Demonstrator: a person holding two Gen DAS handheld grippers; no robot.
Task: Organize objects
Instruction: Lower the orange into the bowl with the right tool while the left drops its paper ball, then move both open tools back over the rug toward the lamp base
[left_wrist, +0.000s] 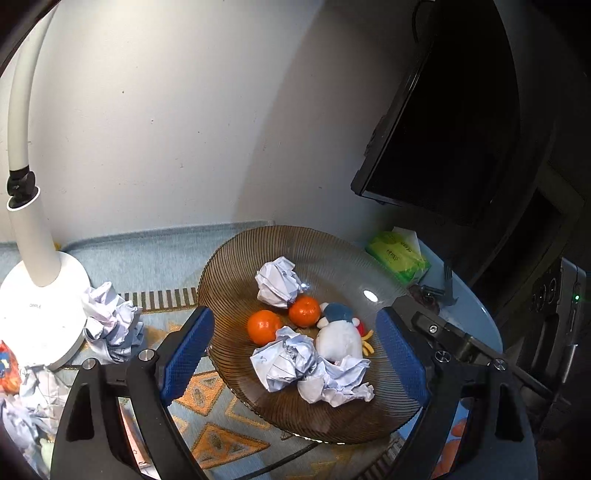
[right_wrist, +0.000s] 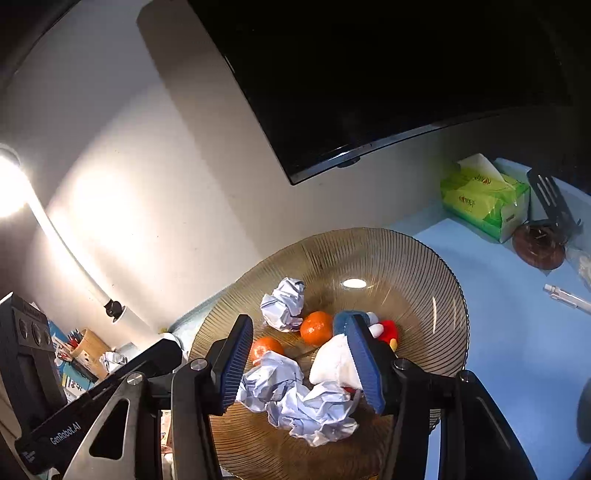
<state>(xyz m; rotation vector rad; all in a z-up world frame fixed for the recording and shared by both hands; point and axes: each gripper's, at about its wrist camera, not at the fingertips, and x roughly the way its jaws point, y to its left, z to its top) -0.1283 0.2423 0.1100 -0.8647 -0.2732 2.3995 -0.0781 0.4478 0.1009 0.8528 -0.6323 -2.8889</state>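
Note:
A ribbed brown glass plate holds two oranges, three crumpled paper balls and a small white plush toy with a blue cap. My left gripper is open above the plate's near side, its blue pads either side of the pile. My right gripper is open just above the near paper balls, its right pad beside the toy.
A white desk lamp stands left with more crumpled paper by its base. A green tissue pack, a dark monitor, a pen and a black spatula lie to the right.

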